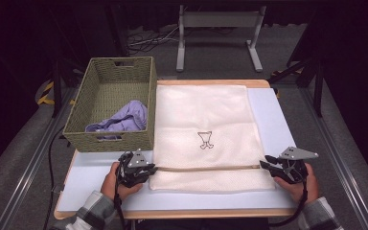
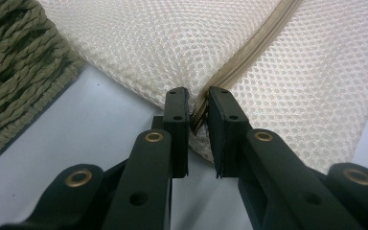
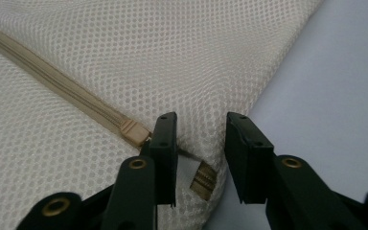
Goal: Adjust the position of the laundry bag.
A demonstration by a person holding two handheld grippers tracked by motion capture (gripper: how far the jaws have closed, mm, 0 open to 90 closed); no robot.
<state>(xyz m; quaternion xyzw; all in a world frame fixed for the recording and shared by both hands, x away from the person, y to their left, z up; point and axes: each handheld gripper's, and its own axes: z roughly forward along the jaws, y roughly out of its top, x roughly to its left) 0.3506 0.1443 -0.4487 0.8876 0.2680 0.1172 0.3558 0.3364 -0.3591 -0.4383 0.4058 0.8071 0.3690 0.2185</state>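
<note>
A cream mesh laundry bag (image 1: pixel 205 129) lies flat in the middle of the high view on a pale blue table (image 1: pixel 93 175). Its honeycomb weave is fine and soft, and a tan zipper (image 1: pixel 206 168) crosses it near the lower edge. At upper left stands a rectangular woven basket (image 1: pixel 79 112) of olive cord, holding a crumpled lilac cloth (image 1: pixel 124 119).

The left gripper (image 2: pixel 197 96), at lower centre of its own view, has its jaws nearly together, pinching the zipper's end at the bag's edge. The right gripper (image 3: pixel 201 122) holds its jaws apart around the bag's corner, where the zipper's ribbed tail (image 3: pixel 204 181) lies between them.
</note>
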